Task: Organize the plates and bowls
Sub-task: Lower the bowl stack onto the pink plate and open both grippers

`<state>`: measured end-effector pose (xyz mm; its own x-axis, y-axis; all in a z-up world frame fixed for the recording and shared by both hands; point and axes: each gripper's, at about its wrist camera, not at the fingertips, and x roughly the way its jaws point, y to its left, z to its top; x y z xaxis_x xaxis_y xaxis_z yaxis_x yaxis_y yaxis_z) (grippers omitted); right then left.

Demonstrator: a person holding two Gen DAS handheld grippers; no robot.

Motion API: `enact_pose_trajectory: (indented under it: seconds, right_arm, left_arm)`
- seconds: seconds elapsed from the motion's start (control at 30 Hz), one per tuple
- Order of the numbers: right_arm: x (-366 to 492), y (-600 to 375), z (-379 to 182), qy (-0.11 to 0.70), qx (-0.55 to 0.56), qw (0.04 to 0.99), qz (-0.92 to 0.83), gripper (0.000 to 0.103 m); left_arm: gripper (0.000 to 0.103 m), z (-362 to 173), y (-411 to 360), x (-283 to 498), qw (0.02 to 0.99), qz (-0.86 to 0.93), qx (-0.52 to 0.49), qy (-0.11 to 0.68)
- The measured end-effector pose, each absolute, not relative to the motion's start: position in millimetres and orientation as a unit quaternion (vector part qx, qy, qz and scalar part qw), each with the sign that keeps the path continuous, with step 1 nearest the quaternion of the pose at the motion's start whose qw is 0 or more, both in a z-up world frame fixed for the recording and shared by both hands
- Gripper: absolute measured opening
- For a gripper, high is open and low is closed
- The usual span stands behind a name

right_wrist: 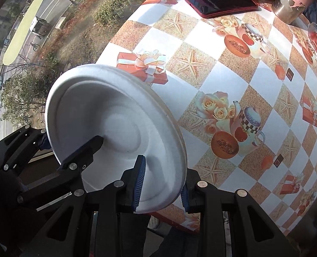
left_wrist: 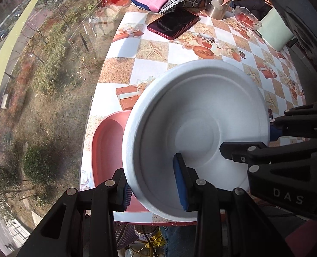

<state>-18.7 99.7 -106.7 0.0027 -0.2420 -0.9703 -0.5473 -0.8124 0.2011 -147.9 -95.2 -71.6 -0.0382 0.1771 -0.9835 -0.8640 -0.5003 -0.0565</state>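
Behind glass, a street and shrubs lie far below the round worktop [right_wrist: 233,81] with its glossy checked oilcloth. Both tongs are clamped on one white plate [left_wrist: 201,115], held tilted above the near edge: left tongs [left_wrist: 156,189] at its 7 o'clock rim, right tongs [right_wrist: 161,184] at its 5 o'clock rim. It looks like moulded pulp or foam: matte, very light, slightly flexible, easy to dent, so a gentle rim grip suits. A smooth pink bowl [left_wrist: 107,147] sits under it at 9 o'clock.
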Motion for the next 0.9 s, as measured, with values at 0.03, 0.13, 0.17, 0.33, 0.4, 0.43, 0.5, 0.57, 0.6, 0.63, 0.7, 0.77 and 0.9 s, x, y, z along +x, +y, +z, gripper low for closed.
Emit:
enact_pose_trajectory:
  seconds: [0.03, 0.13, 0.17, 0.33, 0.4, 0.43, 0.5, 0.57, 0.6, 0.63, 0.7, 0.77, 0.9]
  right_arm:
    - [-19.8, 98.8, -107.6, 0.282, -0.699, 0.116, 0.647, 0.032]
    - [-24.5, 94.9, -109.8, 0.278, -0.701, 0.108, 0.648, 0.032]
    - [-25.4, 95.0, -111.8, 0.277, -0.702, 0.105, 0.648, 0.032]
    - [-31.5, 91.4, -108.3, 0.269, -0.704, 0.091, 0.651, 0.032]
    - [-33.2, 90.0, -108.8, 0.265, -0.705, 0.086, 0.652, 0.032]
    - [-34.5, 89.0, -109.9, 0.263, -0.706, 0.084, 0.652, 0.032]
    - [-37.2, 87.6, -114.1, 0.26, -0.71, 0.081, 0.65, 0.032]
    - [-38.9, 86.0, -116.9, 0.258, -0.715, 0.078, 0.645, 0.032]
    - [-39.8, 85.1, -119.2, 0.256, -0.717, 0.077, 0.644, 0.032]
    - [-42.0, 85.0, -120.5, 0.256, -0.719, 0.075, 0.642, 0.032]
    - [-43.9, 84.5, -123.6, 0.257, -0.722, 0.071, 0.638, 0.032]
    - [-47.6, 83.6, -127.7, 0.255, -0.725, 0.067, 0.636, 0.032]
    - [-55.8, 86.7, -132.7, 0.254, -0.73, 0.064, 0.631, 0.032]
  left_arm:
    - [0.037, -71.9, -96.7, -149.1, 0.396, 0.654, -0.569, 0.302]
    - [0.037, -73.0, -101.6, -153.2, 0.389, 0.655, -0.574, 0.3]
    - [0.037, -73.3, -103.2, -154.6, 0.387, 0.656, -0.575, 0.299]
    - [0.037, -73.7, -112.8, -163.8, 0.375, 0.66, -0.583, 0.292]
    - [0.037, -74.1, -116.7, -166.8, 0.369, 0.661, -0.585, 0.29]
    - [0.037, -74.6, -118.3, -168.1, 0.366, 0.661, -0.587, 0.29]
    - [0.037, -75.6, -121.0, -168.9, 0.362, 0.661, -0.588, 0.292]
    - [0.037, -77.3, -122.8, -168.8, 0.357, 0.661, -0.59, 0.297]
    - [0.037, -78.4, -123.5, -168.9, 0.356, 0.66, -0.59, 0.3]
    - [0.037, -80.1, -124.7, -169.2, 0.352, 0.659, -0.592, 0.302]
    - [0.037, -83.2, -127.2, -170.8, 0.347, 0.656, -0.598, 0.301]
    - [0.037, -86.5, -128.4, -173.2, 0.343, 0.655, -0.602, 0.301]
    - [0.037, -92.7, -131.7, -176.4, 0.335, 0.655, -0.609, 0.297]
